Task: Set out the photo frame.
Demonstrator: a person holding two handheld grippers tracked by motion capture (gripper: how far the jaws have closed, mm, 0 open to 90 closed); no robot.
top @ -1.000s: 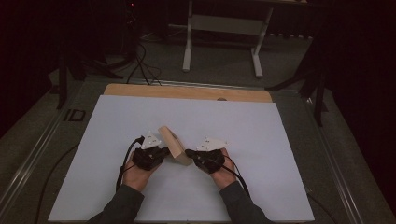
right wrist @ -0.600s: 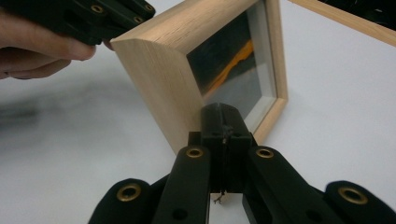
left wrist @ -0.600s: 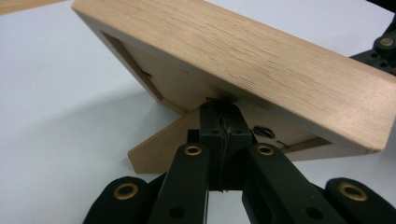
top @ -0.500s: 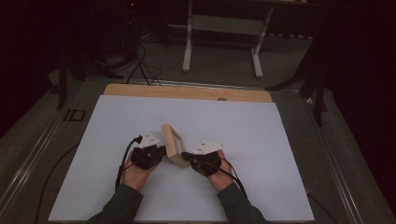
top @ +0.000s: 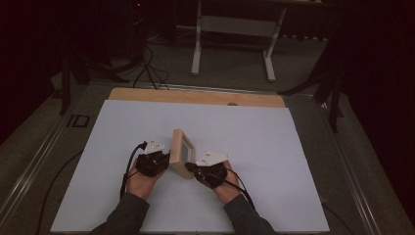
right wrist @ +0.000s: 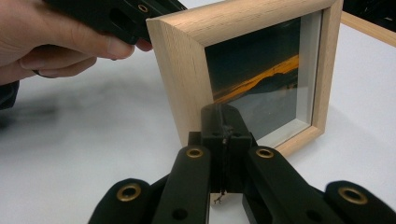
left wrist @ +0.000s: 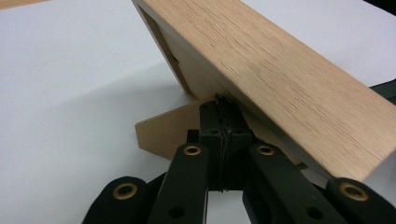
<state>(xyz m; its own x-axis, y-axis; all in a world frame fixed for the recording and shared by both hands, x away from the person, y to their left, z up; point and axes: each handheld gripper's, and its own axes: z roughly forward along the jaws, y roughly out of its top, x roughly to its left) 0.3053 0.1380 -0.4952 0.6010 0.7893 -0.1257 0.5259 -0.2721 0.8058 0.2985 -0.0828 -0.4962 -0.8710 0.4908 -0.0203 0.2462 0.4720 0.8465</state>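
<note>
The frame (top: 182, 157) already stands upright near the table's (top: 274, 147) front edge, stand (left wrist: 163, 133) out behind, both grippers' jaws closed empty, left (top: 164, 160) against its back, right (top: 192, 169) at its front; only letting go seems left.

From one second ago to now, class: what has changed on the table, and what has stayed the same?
The wooden picture frame has been tipped from leaning back to standing nearly upright on the white sheet, shifting slightly left. Both claws, left and right, stay shut against it, one on each side.
</note>
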